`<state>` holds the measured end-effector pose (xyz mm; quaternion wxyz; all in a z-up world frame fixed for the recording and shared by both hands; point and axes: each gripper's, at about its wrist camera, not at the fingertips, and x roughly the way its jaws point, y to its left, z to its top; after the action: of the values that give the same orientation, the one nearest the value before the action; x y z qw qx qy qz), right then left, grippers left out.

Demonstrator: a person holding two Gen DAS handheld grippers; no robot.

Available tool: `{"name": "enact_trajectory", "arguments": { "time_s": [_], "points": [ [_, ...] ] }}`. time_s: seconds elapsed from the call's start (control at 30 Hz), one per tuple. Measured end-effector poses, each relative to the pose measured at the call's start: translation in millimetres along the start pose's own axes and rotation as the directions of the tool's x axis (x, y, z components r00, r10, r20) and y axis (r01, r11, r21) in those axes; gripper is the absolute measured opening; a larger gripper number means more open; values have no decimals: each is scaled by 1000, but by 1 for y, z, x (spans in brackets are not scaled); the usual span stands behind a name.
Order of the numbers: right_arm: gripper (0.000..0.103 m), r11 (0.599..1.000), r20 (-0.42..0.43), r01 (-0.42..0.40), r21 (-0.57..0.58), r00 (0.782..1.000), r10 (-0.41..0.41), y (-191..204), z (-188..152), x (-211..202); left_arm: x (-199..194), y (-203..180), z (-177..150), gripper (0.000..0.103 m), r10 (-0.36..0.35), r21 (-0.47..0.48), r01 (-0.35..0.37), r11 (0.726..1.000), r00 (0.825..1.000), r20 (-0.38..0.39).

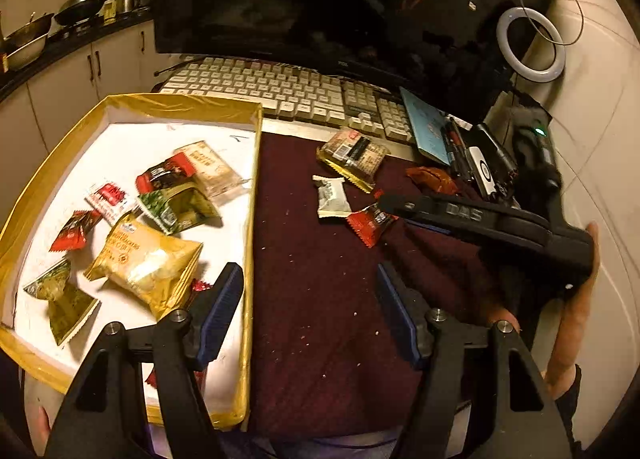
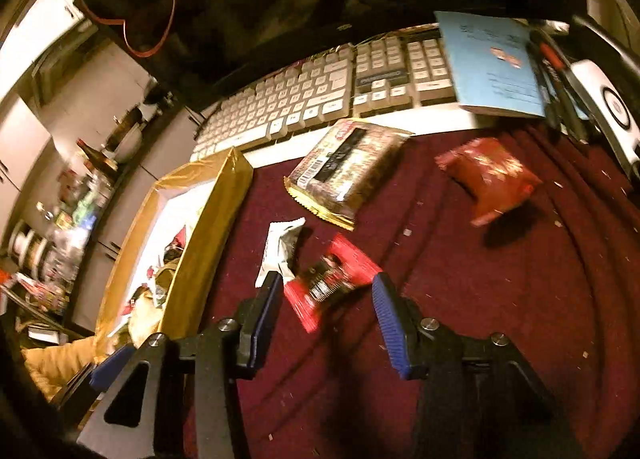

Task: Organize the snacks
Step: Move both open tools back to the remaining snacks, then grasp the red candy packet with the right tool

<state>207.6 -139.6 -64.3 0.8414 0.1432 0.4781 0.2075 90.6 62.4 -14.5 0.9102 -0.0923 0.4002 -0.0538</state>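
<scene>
Your right gripper is the one placed for the next pick. Its jaws stand wide, holding nothing, and the small red packet lies right between the fingertips at the centre of the right wrist view, on the dark red cloth. The packet's long axis runs on a slant, from the lower left near the left finger up toward the right, so it sits across the gap at an angle, not square to it. I judge a small twist of the wrist before you close would let the pads meet its flat sides instead of a corner. The frame is blurred, so I cannot tell whether the fingertips already touch the cloth.

Just beside the packet, toward the upper left, lies a white wrapper, close to the left finger; mind that you do not catch it too.

Your left gripper also stands wide and empty, low in its frame, straddling the right wall of the yellow-rimmed tray. In the left wrist view the red packet lies well off in the right middle, under the tip of your right tool, so the left hand is the farther one.

The tray, with several snacks already in it, lies to the left of the packet in both views. A brown-and-gold pack and a dark red pouch still lie on the cloth.
</scene>
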Motion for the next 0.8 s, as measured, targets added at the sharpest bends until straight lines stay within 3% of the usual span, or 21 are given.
{"name": "enact_trajectory", "arguments": {
  "time_s": [0.17, 0.27, 0.37, 0.5, 0.63, 0.8],
  "points": [
    [45, 995, 0, 100, -1, 995, -100, 10, 8, 21, 0, -5, -1, 67, 13, -5, -13, 1000, 1000, 1],
    [27, 990, -1, 134, -41, 991, -134, 16, 6, 24, 0, -7, 0, 67, 9, 3, -9, 1000, 1000, 0],
    [26, 990, 18, 126, -58, 992, -125, 13, 1, 19, 1, -10, 2, 67, 7, 16, -7, 1000, 1000, 4],
    [24, 998, 73, 56, -30, 996, -54, -1, -8, -3, 2, -11, 3, 67, 11, 10, -11, 1000, 1000, 1],
    [24, 997, 139, 53, -51, 989, -45, -15, -17, -30, 12, -21, 3, 67, 51, 50, -50, 998, 998, -23],
    [24, 993, 197, 62, -99, 980, -41, -26, -22, -48, 14, -29, 5, 67, 33, 55, -32, 998, 999, -10]
  ]
}}
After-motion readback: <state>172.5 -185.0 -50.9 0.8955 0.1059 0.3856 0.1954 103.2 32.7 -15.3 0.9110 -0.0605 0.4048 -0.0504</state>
